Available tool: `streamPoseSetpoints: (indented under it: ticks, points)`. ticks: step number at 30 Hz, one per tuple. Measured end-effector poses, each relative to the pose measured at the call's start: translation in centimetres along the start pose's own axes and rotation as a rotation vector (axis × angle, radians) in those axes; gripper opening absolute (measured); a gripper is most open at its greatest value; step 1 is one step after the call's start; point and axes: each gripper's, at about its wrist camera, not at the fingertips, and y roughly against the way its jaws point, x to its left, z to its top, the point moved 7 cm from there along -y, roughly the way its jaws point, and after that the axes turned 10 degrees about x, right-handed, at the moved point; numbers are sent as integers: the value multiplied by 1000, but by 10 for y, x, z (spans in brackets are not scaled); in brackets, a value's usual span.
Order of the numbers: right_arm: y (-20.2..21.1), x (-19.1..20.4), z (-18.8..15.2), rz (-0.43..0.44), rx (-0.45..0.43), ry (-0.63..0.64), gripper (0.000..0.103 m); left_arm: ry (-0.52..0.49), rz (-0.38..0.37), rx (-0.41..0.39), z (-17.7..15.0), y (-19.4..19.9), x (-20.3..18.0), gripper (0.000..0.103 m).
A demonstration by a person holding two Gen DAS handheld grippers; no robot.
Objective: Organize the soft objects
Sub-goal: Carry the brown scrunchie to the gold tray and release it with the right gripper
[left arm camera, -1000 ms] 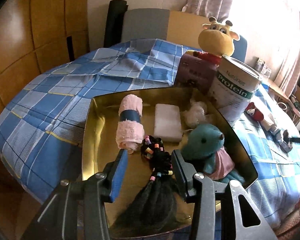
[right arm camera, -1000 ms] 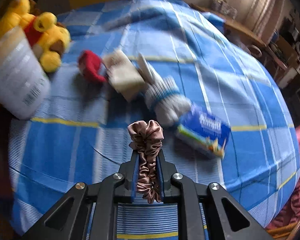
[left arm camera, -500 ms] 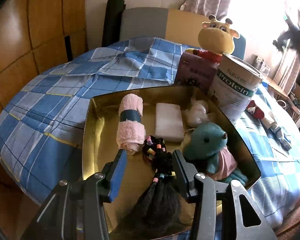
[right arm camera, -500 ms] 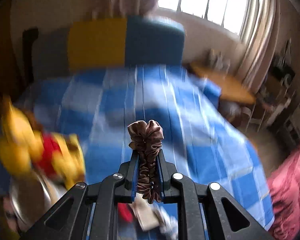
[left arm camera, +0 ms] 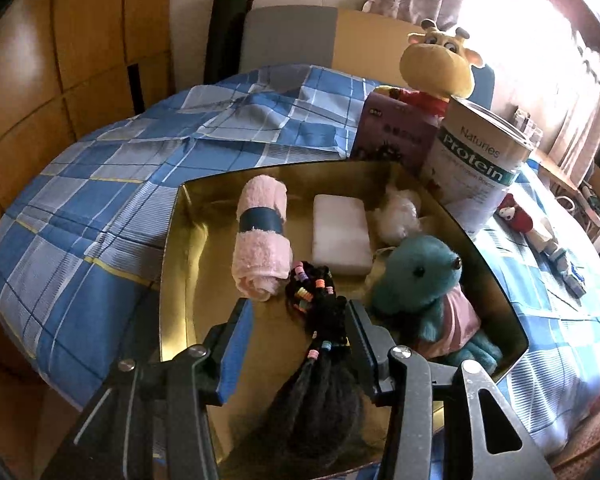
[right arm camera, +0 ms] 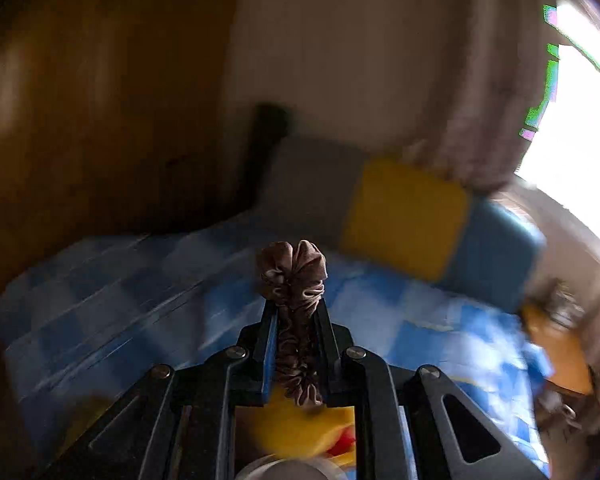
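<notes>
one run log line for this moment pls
left tool: open over black hairpiece in gold tray | right tool: shut on brown scrunchie, in air

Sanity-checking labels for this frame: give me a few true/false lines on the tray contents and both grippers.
1. The right gripper pinches a brown scrunchie. True.
2. The pink towel roll lies on the bedspread outside the gold tray. False: it lies inside the tray.
3. The left gripper has open jaws over a black hairpiece. True.
4. The teal plush sits on the protein can. False: it is in the tray.
</notes>
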Motion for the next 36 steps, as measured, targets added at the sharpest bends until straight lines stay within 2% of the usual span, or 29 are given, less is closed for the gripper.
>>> streamPoseSetpoints:
  ticks: [2,8,11,18,22,28,31,36]
  points:
    - [-17,41,-22,78,63,60,15,2,5,-5,0,2,1,48]
    - [-56,109,-93,250,228,110,15,9,17,-13,-2,7,6,50]
    - [-68,130,-131,313,291,106,15,15,21,-16,-3,10,8,50]
    - [-69,165,-204,419,368,58,15,27,34,-23,-7,14,15,50]
    - [-69,169,-235,457,402,19,15,41,53,-24,-11,16,20,56]
    - [-69,173,-277,436,435,16,15,49,64,-14,-16,14,23,58]
    - [-75,176,-295,395,450,29,15,50,72,-9,-18,14,23,63]
    - [-88,176,-317,311,471,39,19,52,68,3,-20,12,20,64]
